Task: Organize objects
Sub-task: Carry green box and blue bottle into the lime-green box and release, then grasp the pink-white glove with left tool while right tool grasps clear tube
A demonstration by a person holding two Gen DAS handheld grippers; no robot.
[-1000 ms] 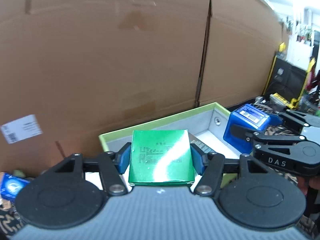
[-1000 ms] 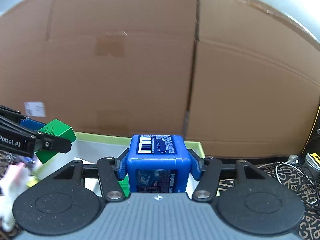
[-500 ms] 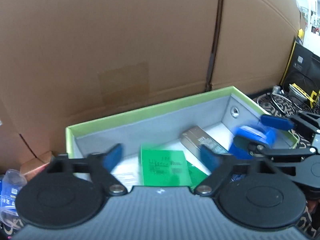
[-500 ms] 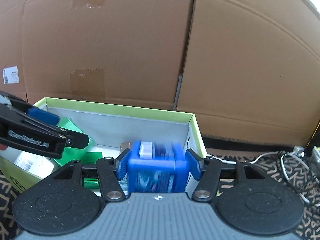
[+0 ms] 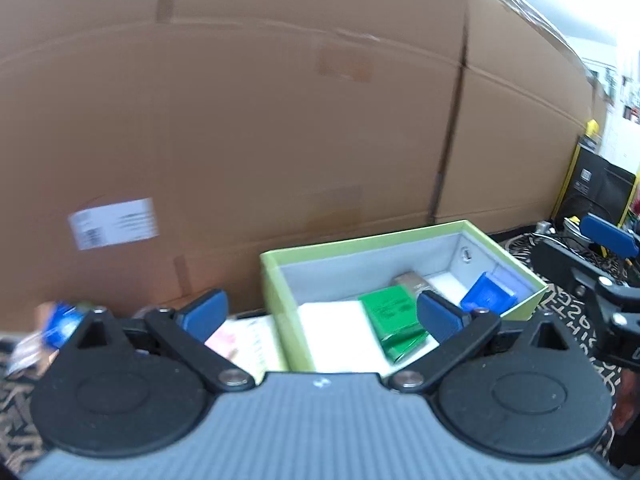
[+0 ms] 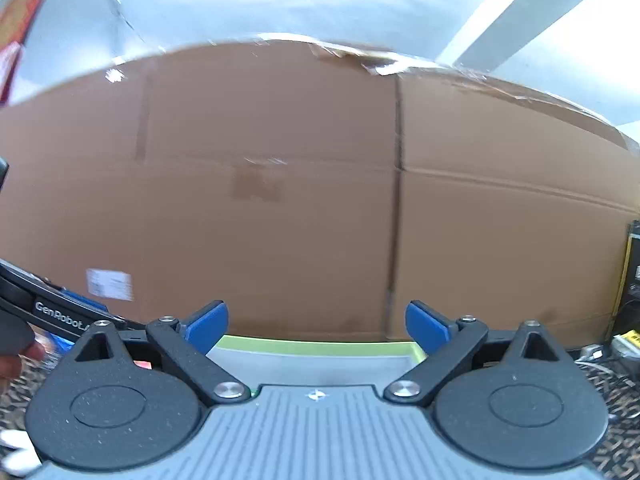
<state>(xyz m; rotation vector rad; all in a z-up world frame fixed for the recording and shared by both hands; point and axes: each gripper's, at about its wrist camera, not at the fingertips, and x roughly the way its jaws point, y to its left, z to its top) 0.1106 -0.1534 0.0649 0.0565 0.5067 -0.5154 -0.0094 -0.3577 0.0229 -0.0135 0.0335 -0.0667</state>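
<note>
Left claw (image 5: 318, 314) spread wide and opening, nothing between the pads; green packet (image 5: 394, 320) and blue tub (image 5: 486, 299) lying inside the lime-edged box (image 5: 276, 276), right claw (image 5: 600, 256) off at the right edge. Loose items (image 5: 240, 340) left of the box, likely next for pickup.

Right claw (image 6: 316, 322) opening too, empty, aimed level at the cardboard wall (image 6: 320, 200) above the box rim (image 6: 320, 346). Drop-off step apparently finished; next calls for swinging toward another stray item.
</note>
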